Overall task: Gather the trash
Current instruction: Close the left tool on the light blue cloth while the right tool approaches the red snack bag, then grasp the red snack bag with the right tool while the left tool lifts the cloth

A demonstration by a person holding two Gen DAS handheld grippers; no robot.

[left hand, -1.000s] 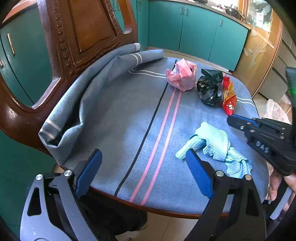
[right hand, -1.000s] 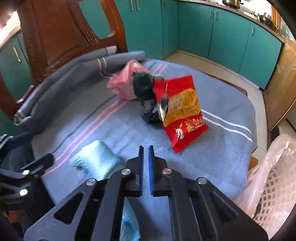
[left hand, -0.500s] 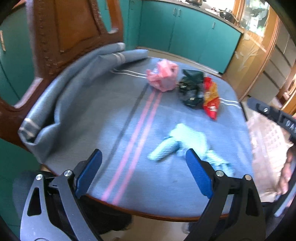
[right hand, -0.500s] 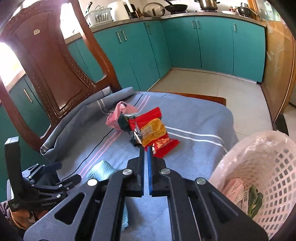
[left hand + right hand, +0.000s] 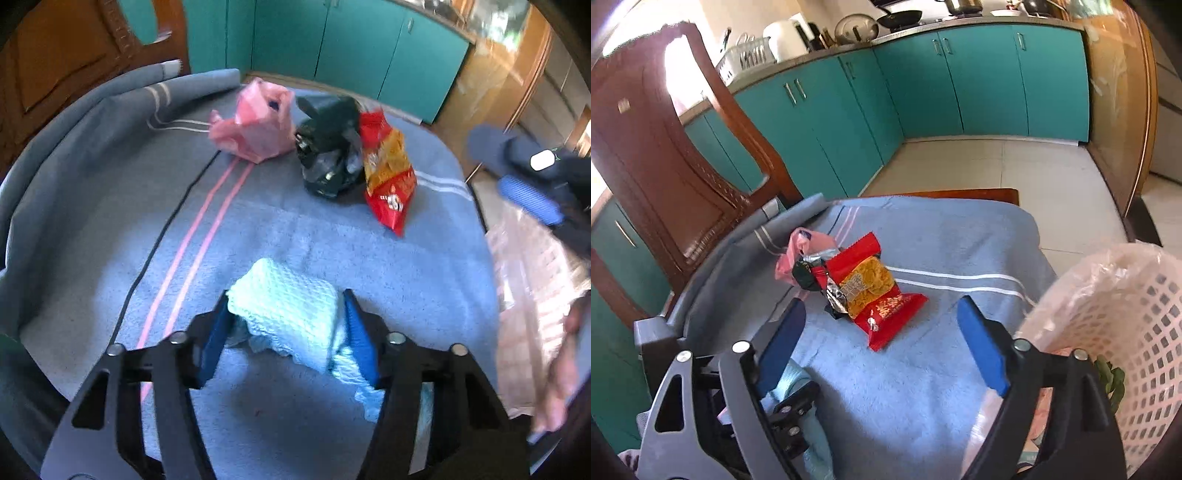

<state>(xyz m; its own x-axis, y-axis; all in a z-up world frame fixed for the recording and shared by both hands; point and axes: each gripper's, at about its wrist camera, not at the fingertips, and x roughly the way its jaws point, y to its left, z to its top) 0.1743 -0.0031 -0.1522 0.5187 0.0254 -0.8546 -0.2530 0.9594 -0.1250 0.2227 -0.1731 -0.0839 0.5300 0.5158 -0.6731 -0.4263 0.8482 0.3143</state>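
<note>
Crumpled light-blue cloth wad [image 5: 291, 314] lies at near edge of blanket-covered seat. Further back: pink plastic bag [image 5: 255, 122], crumpled; black bag [image 5: 325, 155] touching it; red-and-yellow snack packet [image 5: 388, 173] leaning against black bag. White lattice basket [image 5: 1126, 332], plastic-lined, beside seat.

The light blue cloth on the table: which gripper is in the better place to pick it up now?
Left. The left gripper has the light blue cloth between its closing jaws. The right gripper, its jaws opening and empty, hangs beside the white basket, facing the red snack bag.

Both wrist views — downward, close; share blanket [image 5: 295, 236]
</note>
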